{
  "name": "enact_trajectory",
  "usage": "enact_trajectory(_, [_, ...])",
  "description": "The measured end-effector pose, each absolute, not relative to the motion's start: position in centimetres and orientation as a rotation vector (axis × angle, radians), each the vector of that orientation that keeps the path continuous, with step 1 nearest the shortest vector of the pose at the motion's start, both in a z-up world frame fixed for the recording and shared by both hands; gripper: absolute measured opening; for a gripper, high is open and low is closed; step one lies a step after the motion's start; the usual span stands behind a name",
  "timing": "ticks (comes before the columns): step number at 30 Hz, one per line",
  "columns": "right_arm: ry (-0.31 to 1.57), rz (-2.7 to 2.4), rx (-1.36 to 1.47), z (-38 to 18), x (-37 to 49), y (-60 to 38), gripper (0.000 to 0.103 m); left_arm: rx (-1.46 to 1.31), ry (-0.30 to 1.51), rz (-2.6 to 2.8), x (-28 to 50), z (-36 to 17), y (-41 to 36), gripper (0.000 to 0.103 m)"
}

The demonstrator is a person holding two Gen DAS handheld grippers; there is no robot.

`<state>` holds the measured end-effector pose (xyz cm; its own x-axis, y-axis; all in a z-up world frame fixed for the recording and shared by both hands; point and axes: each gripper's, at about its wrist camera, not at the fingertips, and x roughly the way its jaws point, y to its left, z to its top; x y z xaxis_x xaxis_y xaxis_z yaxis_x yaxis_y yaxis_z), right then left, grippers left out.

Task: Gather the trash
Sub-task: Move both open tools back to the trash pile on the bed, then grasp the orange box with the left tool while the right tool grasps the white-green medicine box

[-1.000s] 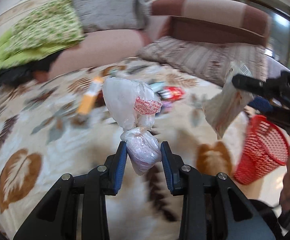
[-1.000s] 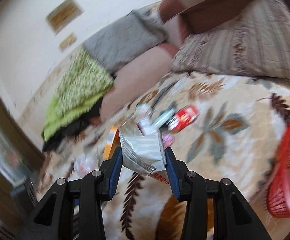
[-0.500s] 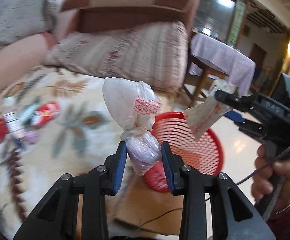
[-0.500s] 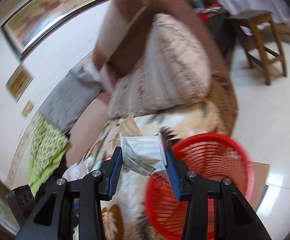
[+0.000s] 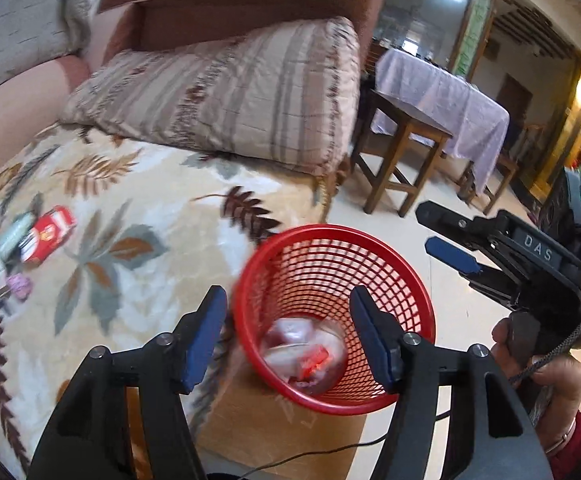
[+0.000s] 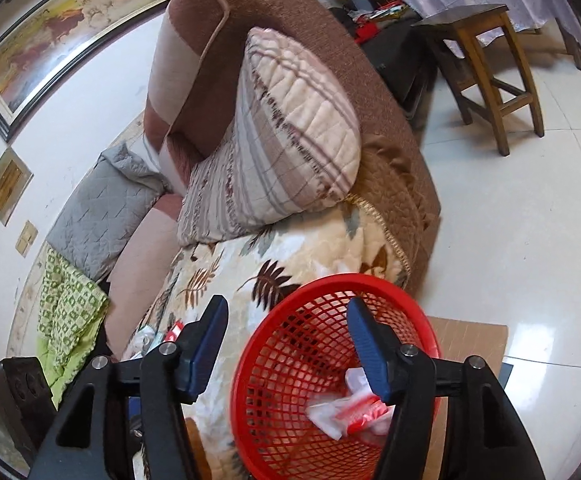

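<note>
Both grippers released, fingers spread wide, nothing held between them.

Left gripper (image 5: 286, 336) above the red plastic mesh basket (image 5: 390, 264), blue pads (image 5: 204, 332) on either side of the basket's mouth in the left wrist view. Down inside, at the bottom of the basket, a crumpled clear plastic bag with red print (image 5: 304, 350), blurred, lying well below the fingertips and between them in the view, apart from both pads.

Right gripper (image 6: 286, 340) also over the same red basket (image 6: 274, 380), opened wide; in the right wrist view the white and red plastic trash (image 6: 350, 410) at the bottom of the basket, close under the right pad (image 6: 364, 344) in the view, not touching it. In the left wrist view, the right gripper (image 5: 438, 228) at the right, beyond the basket rim, held by a hand (image 5: 538, 364).

Basket standing on a brown cardboard sheet (image 5: 274, 428) on the pale tiled floor (image 6: 530, 220), just beside the leaf-patterned blanket (image 5: 130, 208). Far left on the blanket, a red and white packet (image 5: 50, 232) among other small items, well apart from both grippers. Striped quilted pillow (image 5: 226, 92) at the far side.
</note>
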<state>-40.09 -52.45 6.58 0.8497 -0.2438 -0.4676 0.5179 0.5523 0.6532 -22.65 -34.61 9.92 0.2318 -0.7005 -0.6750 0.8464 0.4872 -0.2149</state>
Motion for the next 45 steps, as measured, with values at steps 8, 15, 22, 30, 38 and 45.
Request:
enact_trajectory(8, [0.451, -0.312, 0.775, 6.7, -35.4, -46.4, 0.068, 0.197, 0.783, -0.903, -19.8, 9.1, -25.5, 0.067])
enact_trajectory(15, [0.576, -0.191, 0.7, 4.9, -30.0, -40.4, 0.068, 0.164, 0.815, -0.732, -16.3, 6.7, -16.7, 0.068])
enact_trajectory(22, [0.65, -0.118, 0.612, 4.2, -26.4, -36.2, 0.068, 0.06, 0.756, -0.411, -9.0, 7.8, -9.0, 0.068])
enact_trajectory(30, [0.705, -0.067, 0.551, 4.6, -21.8, -34.3, 0.068, 0.042, 0.803, -0.188, 1.6, 6.3, -7.2, 0.067])
enact_trajectory(38, [0.755, 0.024, 0.42, 6.5, -13.4, -30.6, 0.068, 0.035, 0.835, -0.213, 5.2, 3.0, -8.0, 0.031])
enact_trajectory(45, [0.836, 0.054, 0.343, 4.8, -3.5, -28.1, 0.068, -0.042, 0.831, -0.21, 6.0, 3.1, -5.7, 0.029])
